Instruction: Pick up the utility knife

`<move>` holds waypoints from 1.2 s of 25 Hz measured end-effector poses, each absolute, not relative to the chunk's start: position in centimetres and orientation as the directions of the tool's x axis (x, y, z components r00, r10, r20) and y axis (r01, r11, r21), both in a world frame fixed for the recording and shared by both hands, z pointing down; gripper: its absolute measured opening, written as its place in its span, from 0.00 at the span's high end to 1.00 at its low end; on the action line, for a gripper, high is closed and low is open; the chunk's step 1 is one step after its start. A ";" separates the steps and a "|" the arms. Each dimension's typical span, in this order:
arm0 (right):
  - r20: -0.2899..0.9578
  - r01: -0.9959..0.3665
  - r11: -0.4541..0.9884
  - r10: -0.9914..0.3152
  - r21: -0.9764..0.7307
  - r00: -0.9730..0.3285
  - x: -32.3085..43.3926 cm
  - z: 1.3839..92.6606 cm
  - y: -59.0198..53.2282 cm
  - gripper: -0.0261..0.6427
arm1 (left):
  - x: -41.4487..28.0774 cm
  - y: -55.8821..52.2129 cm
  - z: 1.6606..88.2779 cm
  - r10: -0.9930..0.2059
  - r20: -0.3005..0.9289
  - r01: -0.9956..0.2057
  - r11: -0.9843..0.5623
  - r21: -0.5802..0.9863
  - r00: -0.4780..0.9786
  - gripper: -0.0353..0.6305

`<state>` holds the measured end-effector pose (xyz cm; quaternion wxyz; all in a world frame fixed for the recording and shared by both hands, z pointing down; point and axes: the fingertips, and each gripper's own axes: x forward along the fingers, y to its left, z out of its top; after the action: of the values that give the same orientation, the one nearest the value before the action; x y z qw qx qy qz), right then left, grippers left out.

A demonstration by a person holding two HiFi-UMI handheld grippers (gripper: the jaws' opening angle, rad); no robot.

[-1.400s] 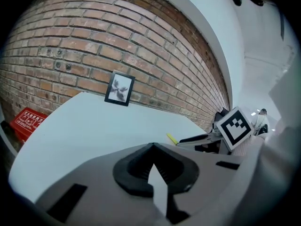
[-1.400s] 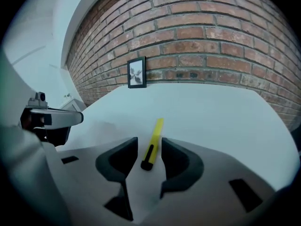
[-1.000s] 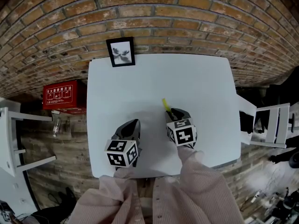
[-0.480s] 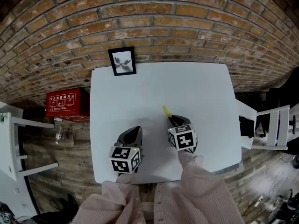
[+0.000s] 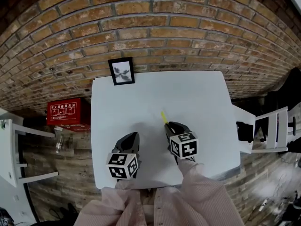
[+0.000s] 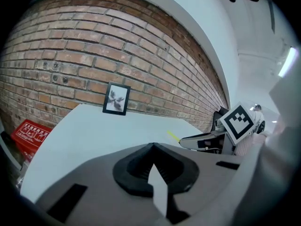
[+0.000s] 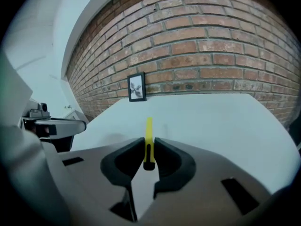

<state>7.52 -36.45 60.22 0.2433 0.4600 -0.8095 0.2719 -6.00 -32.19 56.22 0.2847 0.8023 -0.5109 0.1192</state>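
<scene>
Your right hand-held gripper (image 7: pixel 148 147) has its jaws closed on the utility knife (image 7: pixel 148 128). The pads press the thin yellow body from both sides, with only the knife's width between them. The dark butt end sits back in the jaw throat, and the yellow length sticks out straight ahead of the fingertips, over the white bench (image 5: pixel 197 93). From the head view you cannot tell for certain whether the knife's tip is clear of the surface, though a faint shadow lies just beside it. Your left hand-held gripper (image 6: pixel 153 147) hangs over the bench to the left of the right one, near it but not touching. Its jaws are drawn together at the tips with nothing between them. From the left one, the knife shows ahead and to the right, poking out of the other jaws. Well ahead of both, at the far edge of the bench, a small framed picture (image 5: pixel 121 71) leans upright against the brick wall (image 5: pixel 155 27). It stands ahead and left of the knife-holding jaws. Your pale striped sleeve (image 5: pixel 197 192) runs back from the right one toward you.
</scene>
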 end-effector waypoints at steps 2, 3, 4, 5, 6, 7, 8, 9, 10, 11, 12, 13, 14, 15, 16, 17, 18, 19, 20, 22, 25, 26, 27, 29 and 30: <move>0.612 -0.870 0.434 -0.629 -0.235 -0.479 7.3 59.2 -36.2 0.86 | -6.2 -32.1 55.5 -0.762 0.468 -0.889 -0.320 0.328 0.447 0.96; 0.596 -0.865 0.440 -0.636 -0.242 -0.490 7.2 58.6 -36.1 0.86 | -6.2 -32.1 55.1 -0.767 0.461 -0.889 -0.322 0.326 0.447 0.96; 0.581 -0.860 0.445 -0.642 -0.248 -0.500 7.1 58.1 -35.9 0.86 | -6.3 -32.0 54.8 -0.771 0.454 -0.889 -0.325 0.323 0.447 0.96; 0.565 -0.856 0.449 -0.649 -0.256 -0.510 7.1 57.5 -35.7 0.86 | -6.3 -31.8 54.4 -0.775 0.446 -0.889 -0.328 0.320 0.447 0.96; 0.548 -0.852 0.451 -0.657 -0.266 -0.518 7.1 57.0 -35.5 0.86 | -6.4 -31.8 54.1 -0.779 0.439 -0.889 -0.331 0.317 0.447 0.96; 0.530 -0.849 0.451 -0.666 -0.275 -0.525 7.1 56.5 -35.4 0.86 | -6.4 -31.7 53.7 -0.784 0.431 -0.889 -0.333 0.314 0.446 0.96; 0.512 -0.846 0.451 -0.675 -0.283 -0.531 7.1 55.9 -35.3 0.86 | -6.6 -31.7 53.3 -0.790 0.422 -0.889 -0.336 0.311 0.445 0.96; 0.496 -0.844 0.451 -0.684 -0.290 -0.536 7.1 55.4 -35.3 0.86 | -6.7 -31.7 52.9 -0.794 0.413 -0.889 -0.339 0.308 0.445 0.96; 0.479 -0.842 0.451 -0.692 -0.296 -0.540 7.2 54.8 -35.2 0.86 | -6.8 -31.7 52.5 -0.798 0.405 -0.889 -0.342 0.303 0.446 0.96; 0.463 -0.840 0.452 -0.700 -0.302 -0.543 7.3 54.3 -35.1 0.86 | -6.9 -31.7 52.1 -0.802 0.398 -0.890 -0.346 0.298 0.445 0.96; 0.446 -0.837 0.452 -0.708 -0.308 -0.547 7.4 53.8 -35.0 0.86 | -7.0 -31.7 51.7 -0.806 0.391 -0.890 -0.348 0.294 0.444 0.96; 0.428 -0.834 0.453 -0.717 -0.314 -0.551 7.5 53.3 -34.9 0.86 | -7.1 -31.7 51.3 -0.810 0.384 -0.891 -0.349 0.291 0.443 0.96; 0.408 -0.831 0.455 -0.726 -0.319 -0.554 7.6 52.7 -34.8 0.86 | -7.2 -31.7 50.9 -0.814 0.376 -0.891 -0.351 0.287 0.442 0.96; 0.386 -0.828 0.457 -0.736 -0.323 -0.557 7.8 52.2 -34.7 0.86 | -7.3 -31.6 50.6 -0.818 0.369 -0.892 -0.354 0.283 0.442 0.96; 0.365 -0.826 0.460 -0.745 -0.325 -0.559 8.0 51.6 -34.6 0.86 | -7.4 -31.6 50.2 -0.821 0.362 -0.892 -0.358 0.277 0.442 0.95; 0.346 -0.824 0.463 -0.753 -0.326 -0.560 8.2 51.1 -34.4 0.86 | -7.4 -31.5 49.8 -0.824 0.354 -0.892 -0.363 0.271 0.443 0.96; 0.327 -0.823 0.465 -0.761 -0.326 -0.560 8.4 50.5 -34.3 0.86 | -7.4 -31.4 49.3 -0.827 0.346 -0.891 -0.367 0.266 0.444 0.96; 0.309 -0.821 0.468 -0.768 -0.327 -0.561 8.6 50.0 -34.1 0.86 | -7.4 -31.4 48.8 -0.830 0.337 -0.891 -0.370 0.261 0.444 0.96; 0.291 -0.818 0.471 -0.774 -0.330 -0.562 8.9 49.4 -34.0 0.86 | -7.5 -31.3 48.3 -0.835 0.327 -0.892 -0.373 0.257 0.443 0.96; 0.252 -0.811 0.478 -0.784 -0.336 -0.567 9.3 48.3 -33.8 0.86 | -7.7 -31.3 47.3 -0.844 0.307 -0.893 -0.376 0.249 0.441 0.96; 0.196 -0.803 0.492 -0.797 -0.335 -0.571 9.9 46.7 -33.6 0.86 | -8.0 -31.3 46.0 -0.856 0.277 -0.894 -0.381 0.235 0.437 0.96; 0.180 -0.801 0.496 -0.801 -0.335 -0.571 10.0 46.2 -33.5 0.86 | -8.1 -31.3 45.6 -0.859 0.268 -0.895 -0.382 0.231 0.436 0.96; 0.166 -0.799 0.498 -0.804 -0.336 -0.571 10.2 45.8 -33.3 0.86 | -8.1 -31.1 45.1 -0.862 0.260 -0.896 -0.383 0.227 0.435 0.96; 0.140 -0.796 0.504 -0.809 -0.336 -0.571 10.5 44.8 -33.0 0.86 | -8.2 -30.9 44.3 -0.868 0.244 -0.897 -0.385 0.219 0.432 0.96; 0.128 -0.795 0.507 -0.811 -0.333 -0.571 10.7 44.4 -32.9 0.86 | -8.2 -30.8 43.9 -0.871 0.235 -0.897 -0.386 0.216 0.431 0.96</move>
<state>10.72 -32.88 44.37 -0.0219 0.4627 -0.8678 0.1800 -8.21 -30.83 43.91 0.1564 0.8314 -0.5316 0.0415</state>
